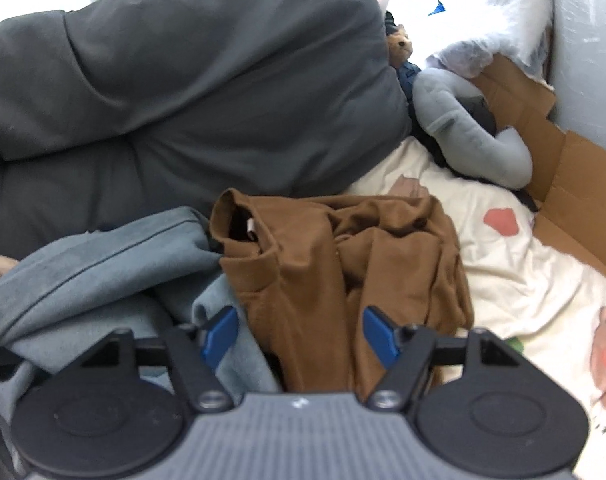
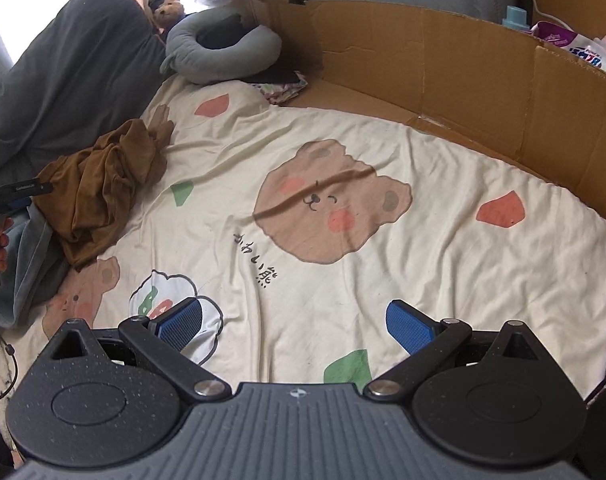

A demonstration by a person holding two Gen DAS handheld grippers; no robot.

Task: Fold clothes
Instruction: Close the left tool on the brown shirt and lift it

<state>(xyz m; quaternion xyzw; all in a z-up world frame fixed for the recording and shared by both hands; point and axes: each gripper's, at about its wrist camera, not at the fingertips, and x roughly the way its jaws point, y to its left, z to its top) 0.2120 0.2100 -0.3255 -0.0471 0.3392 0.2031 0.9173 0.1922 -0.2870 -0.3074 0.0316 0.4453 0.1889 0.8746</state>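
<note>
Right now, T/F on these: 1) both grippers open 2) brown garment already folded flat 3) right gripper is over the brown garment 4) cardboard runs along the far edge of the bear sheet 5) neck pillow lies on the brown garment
1) True. The left gripper and the right gripper both have their jaws apart, holding nothing.
2) False. The brown garment lies crumpled in a heap.
3) False. The right gripper is over bare bear sheet; the left one is at the garment.
4) True. The cardboard stands along the sheet's far side.
5) False. The grey neck pillow lies apart from the garment, further up the bed.
</note>
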